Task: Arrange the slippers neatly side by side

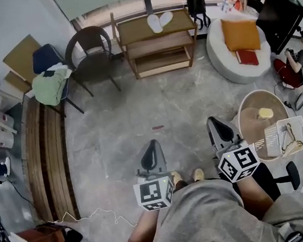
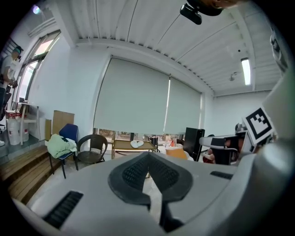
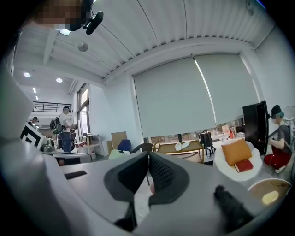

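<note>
On the table far ahead of both claws: I saw the slippers (image 1: 159,21), a white pair lying on the top board of the wooden table (image 1: 134,32). They lay close together but splayed in a V, not parallel.
Left claw (image 1: 153,144): its jaws were pressed together with nothing between them. It was tipped slightly down over the grey floor (image 1: 139,108), well apart from the slippers, which showed small just beyond its tips in its own view.
Right claw (image 1: 213,120): its jaws were also closed and empty. I held it near the left claw and at about the same tilt, with the slippers ahead and a little to its left.
Wicker chair (image 1: 92,56): it stood just left of the table, ahead and to the left of the left claw.
Blue chair (image 1: 43,59): it was farther left again, with a green cloth (image 1: 51,85) draped over its seat.
White seat (image 1: 231,52): it was ahead and to the right of the right claw, carrying an orange cushion (image 1: 241,34) and a red book (image 1: 247,57).
Black bag (image 1: 195,2): it sat beyond the table's right end.
Basket (image 1: 247,111): it stood on the floor just right of the right claw, with a yellow thing (image 1: 265,113) inside that I could not make out.
</note>
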